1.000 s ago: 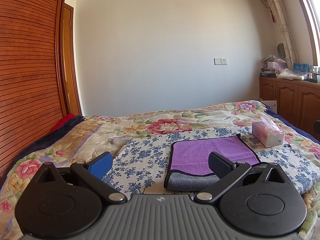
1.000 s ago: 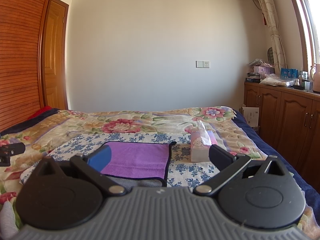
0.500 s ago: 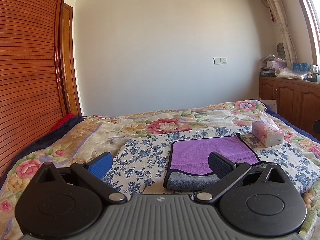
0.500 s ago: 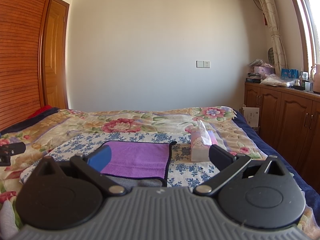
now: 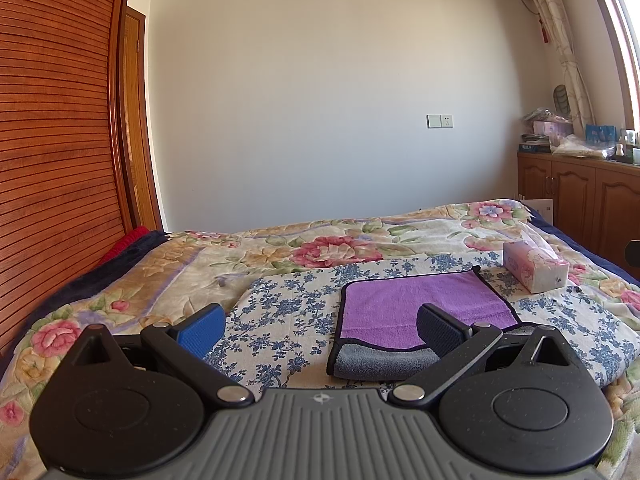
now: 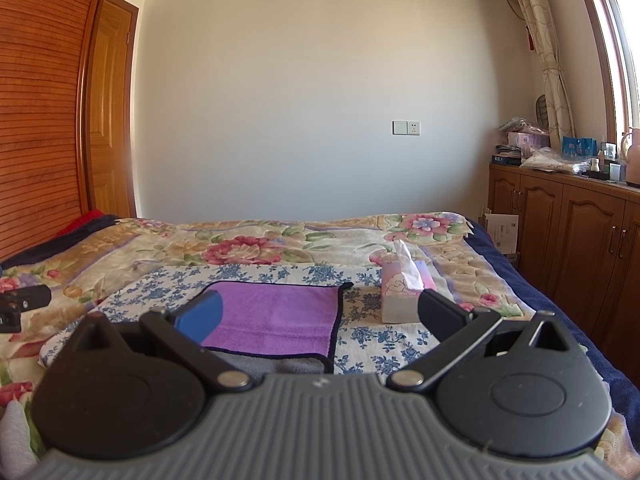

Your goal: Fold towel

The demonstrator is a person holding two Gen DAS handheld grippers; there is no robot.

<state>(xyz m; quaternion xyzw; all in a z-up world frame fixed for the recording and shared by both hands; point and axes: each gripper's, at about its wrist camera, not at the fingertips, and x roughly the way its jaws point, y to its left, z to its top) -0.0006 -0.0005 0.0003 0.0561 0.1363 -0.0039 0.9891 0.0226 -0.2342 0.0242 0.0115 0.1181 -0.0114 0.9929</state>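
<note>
Nothing moved; both hand-held grippers (image 5: 320, 330) (image 6: 318, 314) agape, empty; towel (image 5: 420, 300) folded on floral bed (image 5: 248, 256).

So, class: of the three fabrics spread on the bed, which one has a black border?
The purple towel. It is plain with black edging; the blue-flowered cloth beneath and the rose quilt are patterned, unedged.
</note>
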